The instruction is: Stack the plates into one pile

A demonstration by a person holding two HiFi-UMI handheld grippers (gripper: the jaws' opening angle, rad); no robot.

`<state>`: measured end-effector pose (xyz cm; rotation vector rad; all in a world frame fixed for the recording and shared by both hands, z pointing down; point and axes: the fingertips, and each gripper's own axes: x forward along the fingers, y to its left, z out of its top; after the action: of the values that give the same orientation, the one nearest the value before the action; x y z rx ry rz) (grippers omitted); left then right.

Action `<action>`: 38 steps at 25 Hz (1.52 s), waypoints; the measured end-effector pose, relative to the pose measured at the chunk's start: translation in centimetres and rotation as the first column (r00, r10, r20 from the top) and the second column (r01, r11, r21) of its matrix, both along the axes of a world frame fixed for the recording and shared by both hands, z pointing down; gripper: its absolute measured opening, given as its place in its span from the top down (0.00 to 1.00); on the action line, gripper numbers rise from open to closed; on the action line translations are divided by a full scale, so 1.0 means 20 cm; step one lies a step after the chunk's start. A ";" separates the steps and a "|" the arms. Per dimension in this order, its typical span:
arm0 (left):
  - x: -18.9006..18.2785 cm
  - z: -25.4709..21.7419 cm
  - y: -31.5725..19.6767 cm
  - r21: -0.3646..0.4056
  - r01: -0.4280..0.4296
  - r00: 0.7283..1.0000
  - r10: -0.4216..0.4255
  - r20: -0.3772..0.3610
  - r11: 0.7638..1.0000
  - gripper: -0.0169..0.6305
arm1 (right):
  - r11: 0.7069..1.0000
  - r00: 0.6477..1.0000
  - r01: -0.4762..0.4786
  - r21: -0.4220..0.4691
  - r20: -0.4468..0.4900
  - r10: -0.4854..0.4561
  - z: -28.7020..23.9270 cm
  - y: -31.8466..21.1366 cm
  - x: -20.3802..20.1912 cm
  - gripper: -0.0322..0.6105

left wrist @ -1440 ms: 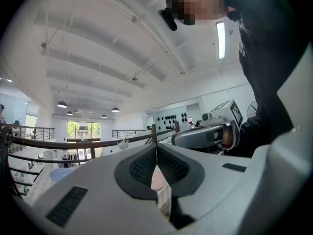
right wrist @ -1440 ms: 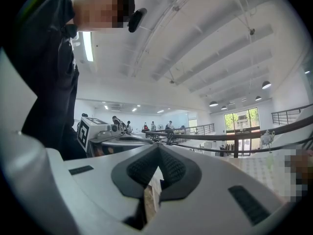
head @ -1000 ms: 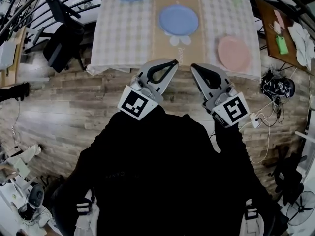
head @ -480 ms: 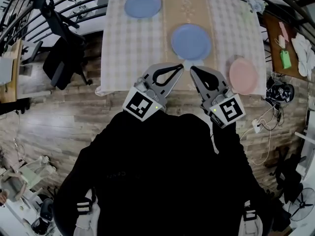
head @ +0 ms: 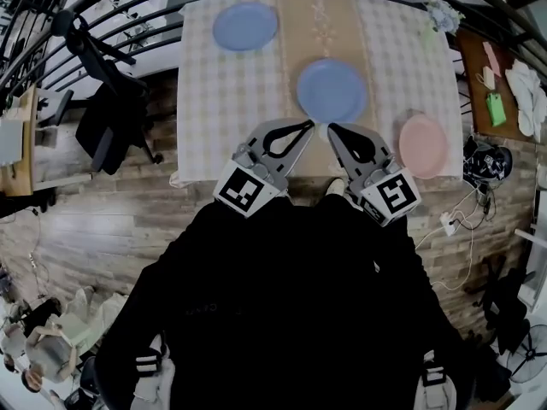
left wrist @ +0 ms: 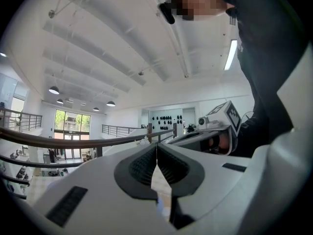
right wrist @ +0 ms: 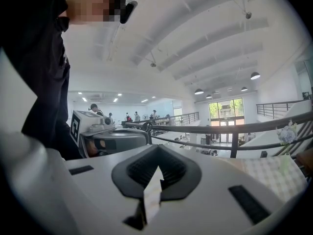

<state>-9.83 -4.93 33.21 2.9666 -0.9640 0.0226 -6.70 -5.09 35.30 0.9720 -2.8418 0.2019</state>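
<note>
Plates lie well apart on the checked counter: a blue plate at the far side, a second blue plate mid-counter, and a pink plate near the right edge. The left gripper and right gripper hover over the near edge, jaws closed together, holding nothing.

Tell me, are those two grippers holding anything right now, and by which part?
Nothing is held. The left gripper and the right gripper are both shut with nothing between their jaws.
</note>
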 end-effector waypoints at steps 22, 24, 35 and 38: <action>0.02 -0.04 -0.12 0.032 -0.055 0.999 0.055 -0.001 0.998 0.94 | 0.996 0.996 -0.092 -0.016 0.016 0.093 0.03 -0.10 0.03 0.94; 0.01 -0.03 -0.11 0.028 -0.073 0.997 0.073 0.006 0.997 0.94 | 0.994 0.994 -0.109 -0.021 0.018 0.109 0.04 -0.09 0.03 0.94; 0.22 0.01 -0.13 0.044 -0.185 0.983 0.185 0.006 0.982 0.94 | 0.969 0.969 -0.246 -0.034 0.021 0.247 0.10 -0.11 0.27 0.94; 0.30 0.01 -0.15 0.030 -0.207 0.978 0.207 0.000 0.978 0.94 | 0.951 0.953 -0.303 -0.057 0.009 0.304 0.10 -0.12 0.37 0.94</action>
<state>-3.88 -7.85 33.45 3.0798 -0.6557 0.0074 0.68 -7.57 37.34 1.3983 -2.6705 0.3188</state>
